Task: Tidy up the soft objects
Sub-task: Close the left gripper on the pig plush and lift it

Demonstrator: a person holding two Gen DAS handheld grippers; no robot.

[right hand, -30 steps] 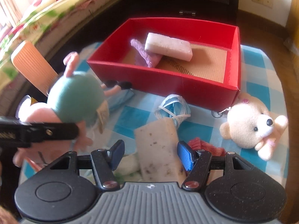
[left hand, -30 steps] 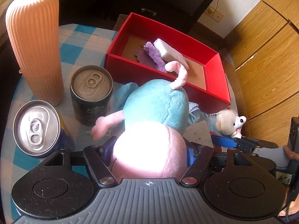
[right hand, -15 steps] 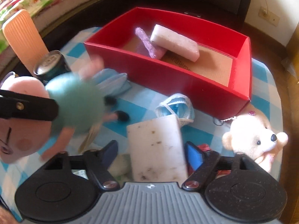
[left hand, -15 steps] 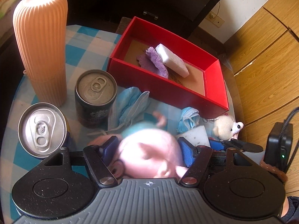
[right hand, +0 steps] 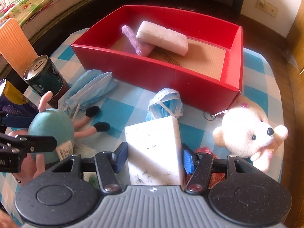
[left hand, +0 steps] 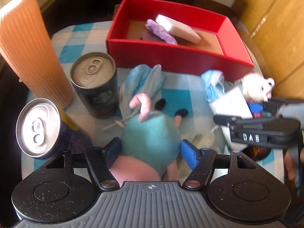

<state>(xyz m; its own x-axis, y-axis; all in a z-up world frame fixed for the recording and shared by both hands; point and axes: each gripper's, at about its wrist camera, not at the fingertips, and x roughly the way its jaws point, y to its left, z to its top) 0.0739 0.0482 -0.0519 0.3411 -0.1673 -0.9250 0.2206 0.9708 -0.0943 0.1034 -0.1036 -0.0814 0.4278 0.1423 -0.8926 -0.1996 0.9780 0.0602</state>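
My left gripper [left hand: 151, 150] is shut on a pig plush [left hand: 150, 142] with a teal body and pink head, low over the table; the plush also shows in the right wrist view [right hand: 51, 127]. My right gripper [right hand: 153, 155] is shut on a white sponge block [right hand: 153, 150]. The red box [right hand: 171, 74] stands ahead and holds a purple cloth [right hand: 134, 41] and a white sponge [right hand: 163, 38]. Two blue face masks [right hand: 89, 91] [right hand: 165, 106] and a white teddy bear [right hand: 248, 134] lie on the checked tablecloth in front of the box.
Two drink cans [left hand: 95, 81] [left hand: 41, 129] and a tall ribbed orange vase [left hand: 28, 49] stand at the left. A red knitted item [right hand: 203, 152] lies under my right gripper. Wooden cabinets [left hand: 275, 28] are at the right, a bed [right hand: 38, 1] at the back left.
My left gripper has lowered and tipped the pig plush so its body points forward over the table. My right gripper has drawn back a little with the sponge block.
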